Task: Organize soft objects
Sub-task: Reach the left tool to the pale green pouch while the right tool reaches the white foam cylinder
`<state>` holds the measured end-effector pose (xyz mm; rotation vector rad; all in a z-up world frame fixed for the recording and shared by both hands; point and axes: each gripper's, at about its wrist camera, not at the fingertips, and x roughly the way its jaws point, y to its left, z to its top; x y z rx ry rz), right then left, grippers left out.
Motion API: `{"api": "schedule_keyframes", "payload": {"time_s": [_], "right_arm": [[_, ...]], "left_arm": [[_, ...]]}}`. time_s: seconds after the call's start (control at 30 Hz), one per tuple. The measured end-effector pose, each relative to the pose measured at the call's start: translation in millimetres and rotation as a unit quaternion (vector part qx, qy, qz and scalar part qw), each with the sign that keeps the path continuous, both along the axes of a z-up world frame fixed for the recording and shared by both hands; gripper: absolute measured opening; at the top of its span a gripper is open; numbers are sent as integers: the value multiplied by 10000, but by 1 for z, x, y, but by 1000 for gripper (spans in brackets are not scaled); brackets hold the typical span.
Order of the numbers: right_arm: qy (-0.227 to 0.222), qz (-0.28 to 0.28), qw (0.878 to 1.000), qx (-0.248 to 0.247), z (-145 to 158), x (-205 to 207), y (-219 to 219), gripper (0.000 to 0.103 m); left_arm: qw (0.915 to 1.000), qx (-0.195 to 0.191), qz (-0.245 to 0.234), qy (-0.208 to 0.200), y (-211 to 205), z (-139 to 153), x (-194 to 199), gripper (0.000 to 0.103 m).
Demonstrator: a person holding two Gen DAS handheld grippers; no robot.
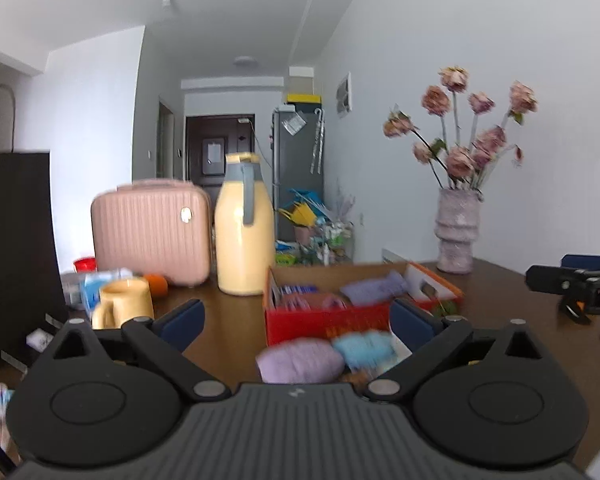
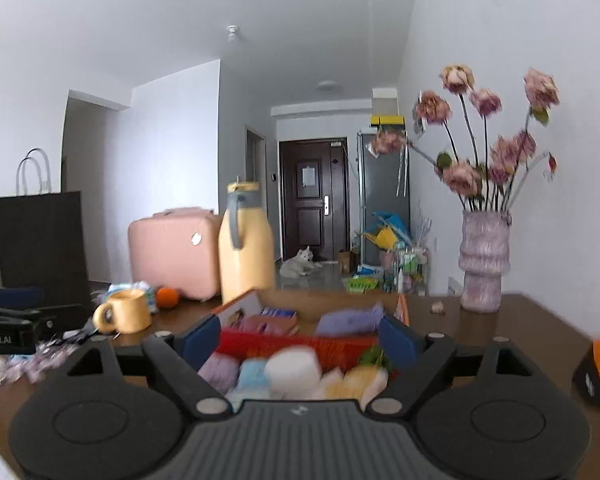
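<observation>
Both your claws are spread wide and carrying nothing: the left gripper hangs over the near edge of the brown wooden table, the right gripper just above the pile. The soft stuff sits right under you, a row of rolled cloth bundles in front of the red-and-orange cardboard box. From the left view you've got the lilac rolled bundle with the pale blue rolled bundle touching its right side. From the right view, the white rolled bundle looks to sit on top of the row. Expect these to be light, squashy and not fragile. They'll likely sag or unroll if pinched at an end, so close across the fat middle of the white one. Motion blur hides the finer folds.
</observation>
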<state>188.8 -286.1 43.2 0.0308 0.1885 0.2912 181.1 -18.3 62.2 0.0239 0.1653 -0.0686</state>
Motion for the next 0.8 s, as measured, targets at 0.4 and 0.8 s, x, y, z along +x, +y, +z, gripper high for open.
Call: {"api": "schedule_keyframes", "payload": {"time_s": [0.4,0.8], "right_arm": [[588,-89,9982,74,-55,-60,-3,87],[694,-468,9965,-85,-42,-14,-23,87]], "left_arm": [[9976,-31,-272,637,-6,-55,-62,101],[9914,-274,-752,1037,-51,-62,21,101]]}}
